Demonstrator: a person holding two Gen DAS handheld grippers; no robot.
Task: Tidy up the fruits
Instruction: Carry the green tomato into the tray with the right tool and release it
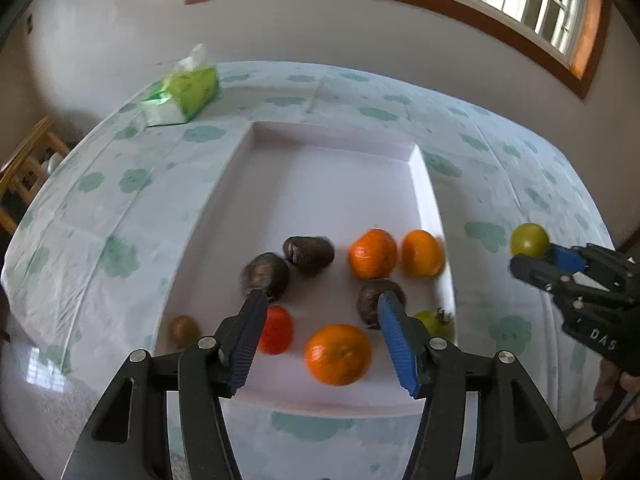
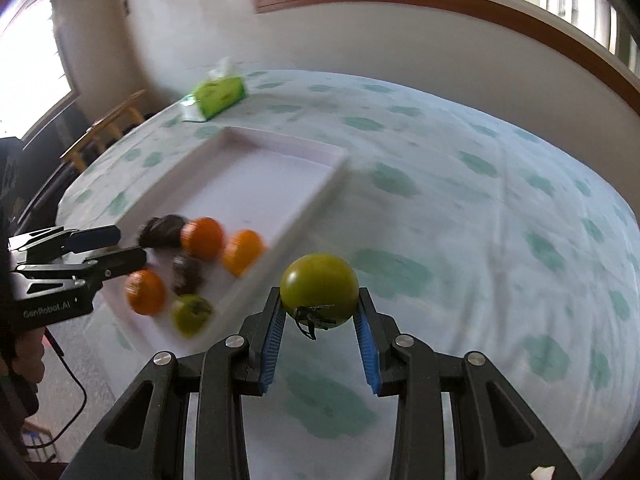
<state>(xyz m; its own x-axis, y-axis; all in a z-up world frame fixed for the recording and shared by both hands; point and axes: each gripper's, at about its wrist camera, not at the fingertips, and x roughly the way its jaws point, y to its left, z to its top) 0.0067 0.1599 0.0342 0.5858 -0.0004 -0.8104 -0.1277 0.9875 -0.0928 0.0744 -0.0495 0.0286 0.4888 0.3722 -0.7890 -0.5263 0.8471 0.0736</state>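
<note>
A white tray (image 1: 424,184) (image 2: 320,192) on the flowered tablecloth holds three oranges (image 1: 372,254), three dark brown fruits (image 1: 308,250), a red tomato (image 1: 276,330) and a green tomato (image 1: 434,322). A small brown fruit (image 1: 184,330) lies by the tray's left wall. My left gripper (image 1: 322,300) (image 2: 130,246) hangs open over the tray's near end, with the nearest orange (image 1: 338,354) lying loose below its fingers. My right gripper (image 2: 320,292) (image 1: 534,260) is shut on another green tomato (image 2: 320,284) (image 1: 529,240), held above the cloth right of the tray.
A green tissue pack (image 1: 184,92) (image 2: 216,94) sits at the table's far left. A wooden chair (image 1: 28,160) (image 2: 108,128) stands beyond the left edge. A wall with a window runs behind the table. A hand (image 2: 20,352) and a cable show at lower left.
</note>
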